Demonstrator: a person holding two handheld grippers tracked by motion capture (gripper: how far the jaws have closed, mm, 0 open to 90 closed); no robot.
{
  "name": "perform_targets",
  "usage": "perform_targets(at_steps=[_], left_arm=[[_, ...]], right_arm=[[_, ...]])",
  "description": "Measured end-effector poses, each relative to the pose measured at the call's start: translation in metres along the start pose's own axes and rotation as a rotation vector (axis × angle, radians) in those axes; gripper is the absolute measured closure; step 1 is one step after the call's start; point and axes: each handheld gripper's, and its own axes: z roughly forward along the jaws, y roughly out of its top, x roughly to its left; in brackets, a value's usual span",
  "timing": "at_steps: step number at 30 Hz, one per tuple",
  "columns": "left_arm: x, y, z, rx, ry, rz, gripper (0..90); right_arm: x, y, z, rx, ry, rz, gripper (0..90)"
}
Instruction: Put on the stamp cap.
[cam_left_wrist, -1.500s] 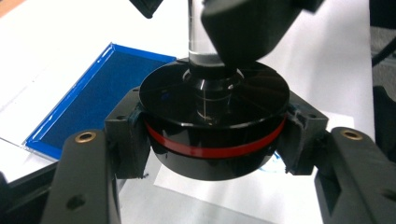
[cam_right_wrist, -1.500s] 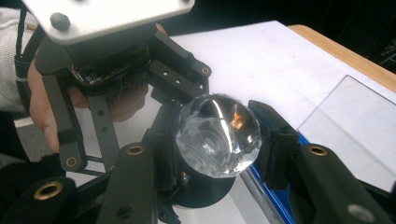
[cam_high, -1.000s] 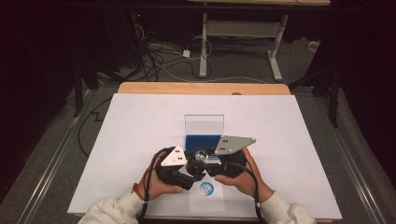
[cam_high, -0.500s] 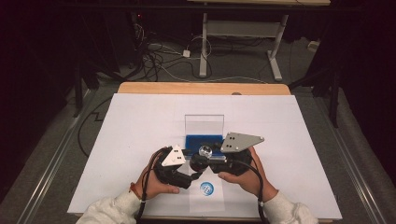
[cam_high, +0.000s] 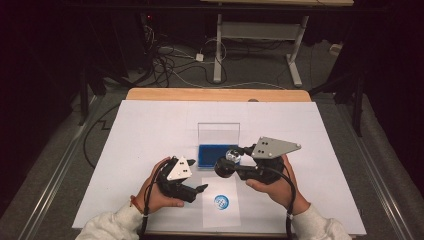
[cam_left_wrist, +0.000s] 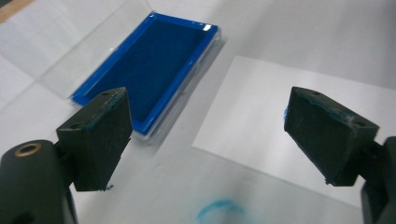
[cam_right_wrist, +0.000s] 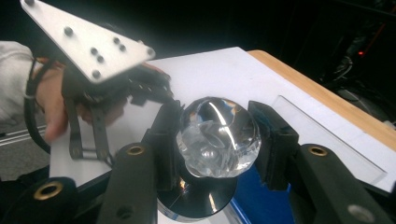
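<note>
White paper covers the table (cam_high: 150, 125) in the high view, with a dark floor and cables behind it. Near the middle lies a blue ink pad (cam_high: 218, 155) in a clear case, its lid standing up at the far side. Just in front of the ink pad lies a small paper sheet (cam_high: 221, 201) with a round blue print (cam_high: 221, 202) on it. The right gripper (cam_high: 231, 161) is at the front right corner of the ink pad and holds a stamp (cam_high: 227, 163) with a clear knob and a black base. The left gripper (cam_high: 200, 189) is to the front left of the ink pad, just beside the sheet.

From the left gripper view, its 2 jaws are spread wide with nothing between them. The ink pad (cam_left_wrist: 149, 65) lies beyond the left jaw and the sheet (cam_left_wrist: 261, 121) to its right (a curved blue smear (cam_left_wrist: 219, 207) is closer to the camera).

From the right gripper view, the 2 jaws pinch the stamp (cam_right_wrist: 217, 137) at its clear knob, above the blue of the ink pad (cam_right_wrist: 254, 200). The left gripper (cam_right_wrist: 140, 91) with its grey plate is beyond it, in the person's hand.
</note>
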Motion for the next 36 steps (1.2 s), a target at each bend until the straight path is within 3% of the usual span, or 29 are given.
perform_targets(at_steps=[14,25,36], left_arm=[[0.019,-0.022,-0.037,-0.027,0.123,-0.035,15.0],[0.018,-0.045,-0.051,-0.030,0.120,-0.027,15.1],[0.011,-0.068,-0.055,0.007,0.161,-0.051,15.1]], right_arm=[[-0.006,-0.002,-0.018,0.018,-0.077,-0.005,57.4],[-0.010,-0.003,-0.024,0.029,-0.091,-0.007,57.3],[-0.010,-0.003,-0.024,0.066,-0.096,-0.034,57.3]])
